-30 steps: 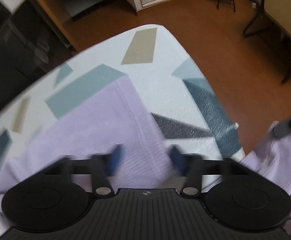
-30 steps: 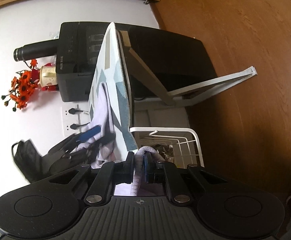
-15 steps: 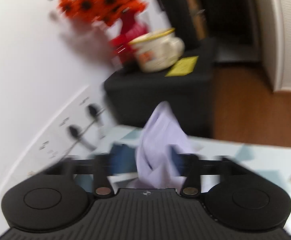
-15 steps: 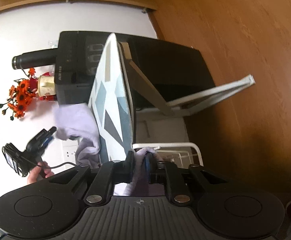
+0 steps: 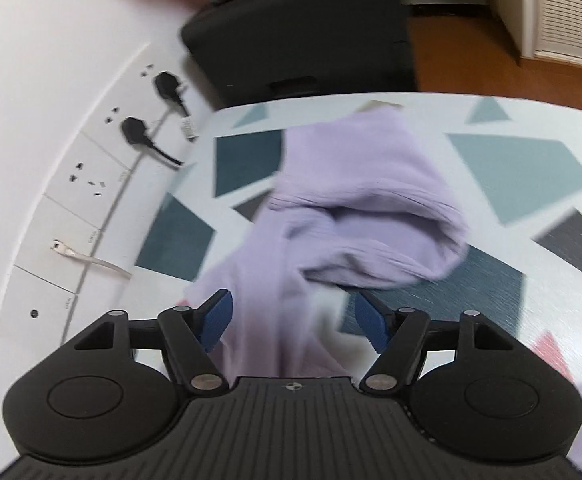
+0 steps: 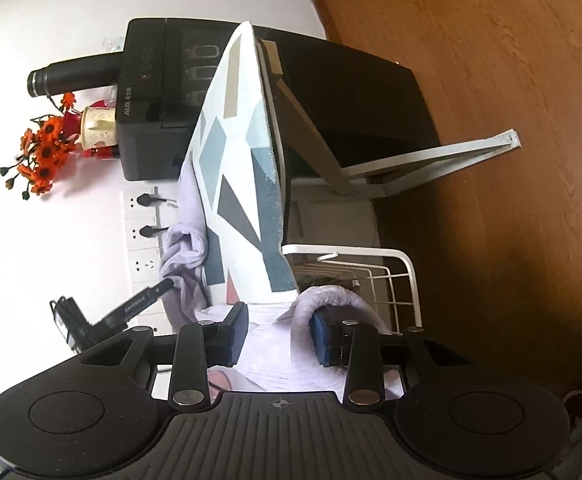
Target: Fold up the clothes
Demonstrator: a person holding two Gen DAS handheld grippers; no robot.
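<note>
A lavender garment (image 5: 371,204) lies bunched on the patterned ironing board (image 5: 531,160), one fold rolled over itself. My left gripper (image 5: 293,320) hovers just above it, open, with a strip of the cloth running between its blue pads (image 5: 215,318) and nothing pinched. In the right wrist view the board (image 6: 243,184) appears edge-on, and the garment (image 6: 185,248) hangs off its wall side beside my left gripper (image 6: 139,304). My right gripper (image 6: 279,334) is open at the board's near end. A loop of the lavender cloth (image 6: 327,296) drapes over its right fingertip.
A white wire basket (image 6: 375,276) sits under the board's near end, beside its white legs (image 6: 431,156). A black appliance (image 6: 159,92) and orange flowers (image 6: 39,156) stand by the wall. Wall sockets with black plugs (image 5: 139,132) lie left of the board. The floor is brown wood (image 6: 491,60).
My left gripper swung the lifted cloth over to the board and opened, leaving it bunched there. My right gripper, shut on a fold before, has opened.
</note>
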